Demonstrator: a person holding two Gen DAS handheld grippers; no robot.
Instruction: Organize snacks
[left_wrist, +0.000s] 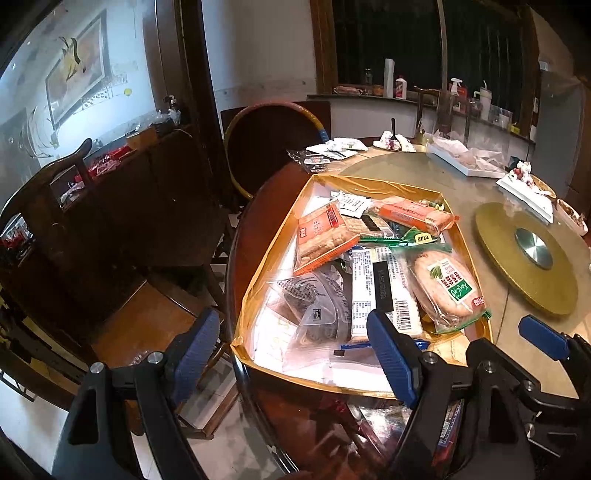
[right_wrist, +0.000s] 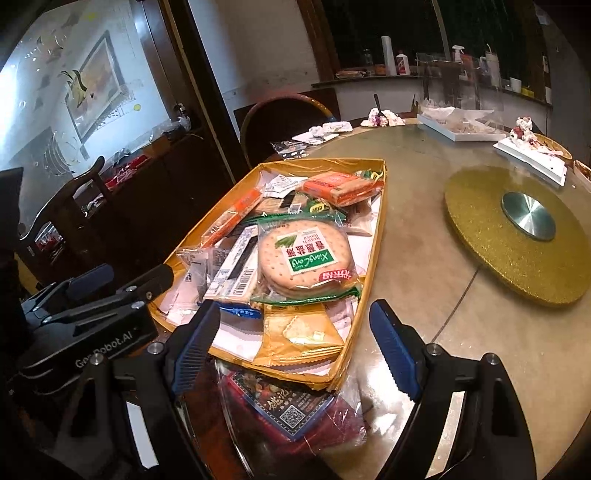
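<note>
Gold-lined snack tray (right_wrist: 380, 206) sits near the table edge, piled with packets. Round cracker pack (right_wrist: 304, 254) lies on top, centre; orange biscuit pack (right_wrist: 340, 188) at the far end. A red packet (right_wrist: 291, 410) lies on the table just outside the near rim. Left gripper (left_wrist: 295, 354) and right gripper (right_wrist: 295, 350): fingers apart, holding nothing.

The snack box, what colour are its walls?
Shiny gold walls on the snack box, seen best from the right wrist.
</note>
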